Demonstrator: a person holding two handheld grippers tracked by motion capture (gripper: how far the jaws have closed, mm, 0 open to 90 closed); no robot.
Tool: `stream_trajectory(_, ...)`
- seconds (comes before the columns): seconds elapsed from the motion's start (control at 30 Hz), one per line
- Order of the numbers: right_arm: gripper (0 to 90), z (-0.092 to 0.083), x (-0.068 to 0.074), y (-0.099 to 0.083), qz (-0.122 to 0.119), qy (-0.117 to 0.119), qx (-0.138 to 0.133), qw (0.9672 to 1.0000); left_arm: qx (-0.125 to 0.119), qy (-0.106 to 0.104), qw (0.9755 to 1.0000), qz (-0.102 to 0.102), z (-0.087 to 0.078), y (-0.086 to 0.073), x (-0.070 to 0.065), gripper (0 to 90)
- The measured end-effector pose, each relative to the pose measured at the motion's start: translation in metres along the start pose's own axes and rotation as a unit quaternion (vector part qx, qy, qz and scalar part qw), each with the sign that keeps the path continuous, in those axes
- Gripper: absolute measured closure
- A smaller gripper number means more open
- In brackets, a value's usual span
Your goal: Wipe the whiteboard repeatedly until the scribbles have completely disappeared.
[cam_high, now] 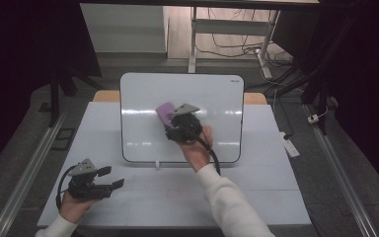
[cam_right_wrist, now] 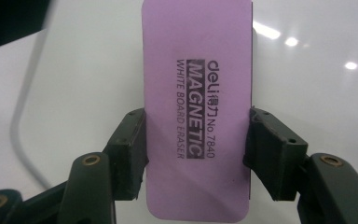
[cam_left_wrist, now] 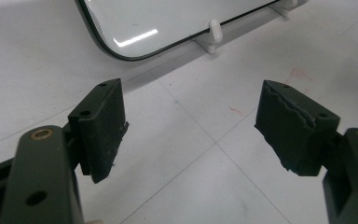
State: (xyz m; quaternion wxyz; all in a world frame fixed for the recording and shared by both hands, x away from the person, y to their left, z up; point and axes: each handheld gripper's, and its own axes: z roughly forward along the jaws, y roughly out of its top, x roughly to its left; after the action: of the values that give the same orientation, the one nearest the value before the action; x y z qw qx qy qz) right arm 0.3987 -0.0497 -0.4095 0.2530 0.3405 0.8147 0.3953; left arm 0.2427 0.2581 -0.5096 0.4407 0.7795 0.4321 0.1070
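A white whiteboard [cam_high: 143, 128] with a dark rim leans on small stands at the middle of the table. My right gripper [cam_high: 170, 122] is held over its face, shut on a purple magnetic whiteboard eraser [cam_high: 165, 113]. In the right gripper view the eraser [cam_right_wrist: 196, 93] sits lengthwise between the two black jaws, printed side up, with the board's surface [cam_right_wrist: 317, 56] behind it. My left gripper [cam_high: 111, 177] rests low at the table's front left, open with nothing in it. In the left gripper view the wide-apart pads [cam_left_wrist: 103, 126] point toward the board's lower corner [cam_left_wrist: 121, 51].
The white table top [cam_high: 256, 187] has bare room in front of the board and at both sides. A white clip stand [cam_left_wrist: 216, 31] holds the board's bottom edge. Behind the table are desk legs and cables [cam_high: 237, 47] on the floor.
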Motion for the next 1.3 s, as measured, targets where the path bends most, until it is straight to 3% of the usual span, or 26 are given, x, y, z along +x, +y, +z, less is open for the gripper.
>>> stream_trajectory(0.1, 41.3, -0.016, -0.03, -0.006, 0.023, -0.031, -0.012, 0.9992, 0.0, 0.0, 1.0, 0.0, 0.0, 0.0, 0.0, 25.2)
stream_trajectory(0.2, 41.3, -0.033, -0.062, -0.016, 0.053, -0.064, -0.022, 0.9963, 0.0, 0.001, 1.0, -0.001, 0.0, 0.0, 0.0, 25.2)
stream_trajectory(0.3, 41.3, -0.046, -0.086, -0.027, 0.085, -0.077, -0.032, 0.9929, 0.001, 0.001, 1.0, 0.001, 0.001, 0.0, 0.0, 25.1)
stream_trajectory(0.37, 41.3, -0.049, -0.091, -0.03, 0.095, -0.073, -0.035, 0.9921, 0.002, 0.002, 1.0, 0.0, 0.002, 0.001, -0.001, 25.1)
stream_trajectory(0.43, 41.3, -0.047, -0.086, -0.03, 0.085, -0.084, -0.033, 0.9922, 0.002, 0.002, 1.0, -0.001, 0.002, 0.001, -0.001, 25.1)
stream_trajectory(0.57, 41.3, -0.037, -0.071, -0.026, 0.078, -0.069, -0.035, 0.9939, 0.002, 0.002, 1.0, 0.0, 0.002, 0.001, -0.001, 25.1)
stream_trajectory(0.73, 41.3, -0.02, -0.04, -0.015, 0.057, -0.029, -0.029, 0.9975, 0.002, 0.002, 1.0, 0.0, 0.002, 0.001, -0.001, 25.0)
stream_trajectory(0.8, 41.3, -0.009, -0.021, -0.01, 0.038, -0.008, -0.023, 0.999, 0.001, 0.001, 1.0, 0.001, 0.001, 0.001, 0.0, 25.0)
stream_trajectory(0.93, 41.3, 0.007, 0.01, -0.005, 0.017, 0.033, -0.014, 0.9992, 0.0, 0.001, 1.0, -0.001, 0.001, 0.0, 0.0, 25.1)
stream_trajectory(1.0, 41.3, 0.011, 0.019, -0.006, 0.006, 0.042, -0.009, 0.9991, 0.0, 0.001, 1.0, -0.001, 0.0, 0.0, 0.0, 25.0)
stream_trajectory(1.07, 41.3, 0.011, 0.018, -0.006, 0.009, 0.049, -0.011, 0.9987, -0.001, 0.0, 1.0, -0.002, 0.0, 0.0, 0.001, 25.0)
stream_trajectory(1.17, 41.3, 0.004, 0.006, -0.009, 0.036, 0.068, -0.013, 0.9969, -0.001, 0.001, 1.0, -0.002, 0.001, 0.0, 0.002, 25.0)
stream_trajectory(1.3, 41.3, -0.017, -0.007, -0.019, 0.045, 0.082, -0.043, 0.9947, 0.0, 0.001, 1.0, -0.001, 0.001, 0.0, 0.001, 25.0)
